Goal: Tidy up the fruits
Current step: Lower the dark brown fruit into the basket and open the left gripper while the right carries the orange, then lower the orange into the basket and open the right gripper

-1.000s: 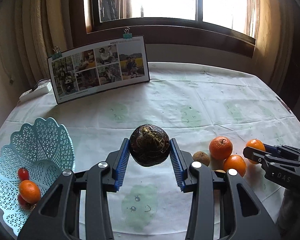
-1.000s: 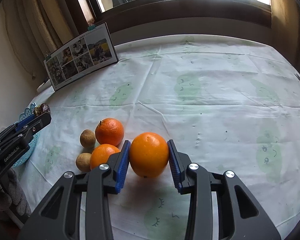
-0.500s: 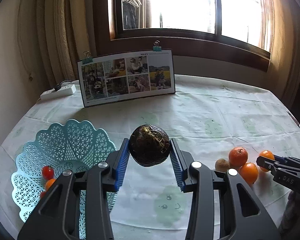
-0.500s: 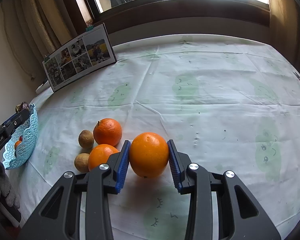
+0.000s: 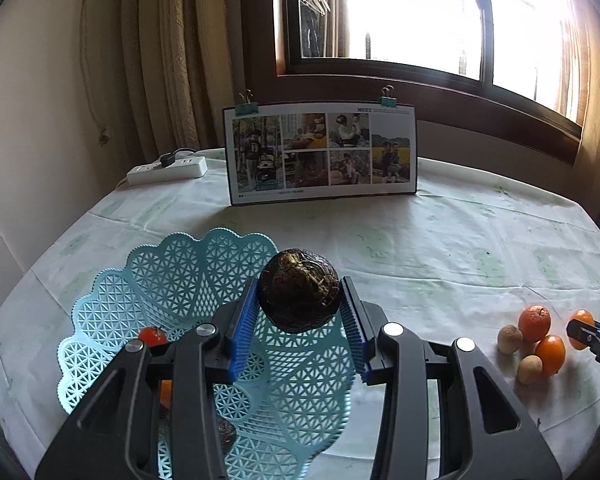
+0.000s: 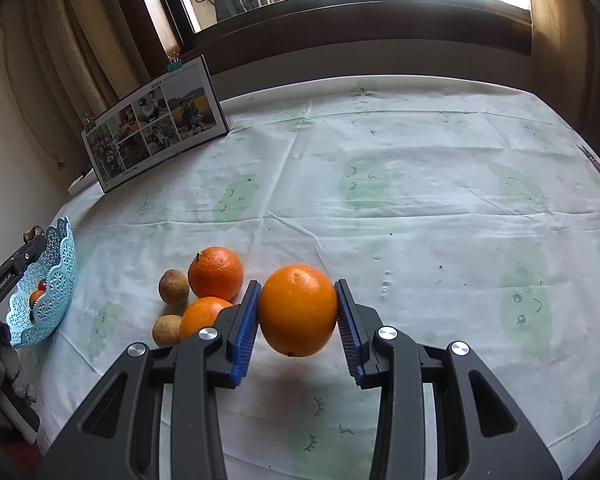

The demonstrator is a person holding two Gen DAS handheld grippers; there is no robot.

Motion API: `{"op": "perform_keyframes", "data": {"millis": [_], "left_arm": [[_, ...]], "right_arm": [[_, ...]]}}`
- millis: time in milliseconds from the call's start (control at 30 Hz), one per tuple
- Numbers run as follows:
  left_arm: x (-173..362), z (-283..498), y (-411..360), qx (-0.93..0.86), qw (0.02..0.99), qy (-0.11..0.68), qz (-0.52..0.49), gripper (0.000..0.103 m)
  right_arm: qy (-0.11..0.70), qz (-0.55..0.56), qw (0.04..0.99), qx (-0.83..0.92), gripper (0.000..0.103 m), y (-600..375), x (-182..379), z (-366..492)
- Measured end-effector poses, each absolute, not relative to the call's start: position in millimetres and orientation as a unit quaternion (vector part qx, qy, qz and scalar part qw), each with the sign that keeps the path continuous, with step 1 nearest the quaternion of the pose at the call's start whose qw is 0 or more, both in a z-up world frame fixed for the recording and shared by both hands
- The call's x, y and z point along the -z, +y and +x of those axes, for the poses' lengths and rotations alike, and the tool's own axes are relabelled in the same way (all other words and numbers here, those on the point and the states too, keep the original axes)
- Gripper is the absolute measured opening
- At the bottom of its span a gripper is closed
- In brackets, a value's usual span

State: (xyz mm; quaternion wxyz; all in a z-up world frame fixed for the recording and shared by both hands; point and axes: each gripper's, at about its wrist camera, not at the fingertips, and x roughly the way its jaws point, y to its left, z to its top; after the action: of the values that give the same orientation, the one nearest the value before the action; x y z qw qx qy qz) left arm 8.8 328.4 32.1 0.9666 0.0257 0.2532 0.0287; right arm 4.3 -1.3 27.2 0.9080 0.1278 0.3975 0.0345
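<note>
We see matt black plastic on the left gripper [image 5: 299, 312], ribbed blue pads [image 5: 244, 328], shiny metal screws. Between them a dark fruit [image 5: 299, 289], rough and wrinkled. Below it a perforated turquoise plastic basket [image 5: 172, 268]. Creased cloth tablecloth [image 6: 420, 200]; the right gripper's [image 6: 298, 312] orange [image 6: 298, 308] is glossy, dimpled.

A round table [image 6: 420, 184] under a pale cloth with faint green prints bore a blue lattice basket [image 5: 172, 280] at near left, a photo board [image 5: 322, 152] standing at the far side, a white power strip [image 5: 166, 169] far left, and loose oranges [image 6: 216, 273] and small brown fruits [image 6: 173, 287] together at near right.
</note>
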Motion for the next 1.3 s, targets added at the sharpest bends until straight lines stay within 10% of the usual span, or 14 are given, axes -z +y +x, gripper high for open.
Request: {"op": "perform_keyframes", "data": {"millis": [433, 567, 1300], "left_arm": [[-34.4, 12.5, 367.8, -0.052, 0.969, 0.243, 0.000, 0.043], [-37.4, 8.7, 378.2, -0.057, 0.971, 0.232, -0.014, 0.062], [-37.3, -19.3, 436.7, -0.123, 0.973, 0.192, -0.042, 0.087]], "right_arm": [[0.379, 0.124, 0.916, -0.052, 0.038, 30.3, -55.3, 3.3], [0.375, 0.112, 0.917, -0.070, 0.038, 52.8, -64.0, 5.3], [0.369, 0.045, 0.900, -0.228, 0.038, 219.6, -96.6, 16.6]]}}
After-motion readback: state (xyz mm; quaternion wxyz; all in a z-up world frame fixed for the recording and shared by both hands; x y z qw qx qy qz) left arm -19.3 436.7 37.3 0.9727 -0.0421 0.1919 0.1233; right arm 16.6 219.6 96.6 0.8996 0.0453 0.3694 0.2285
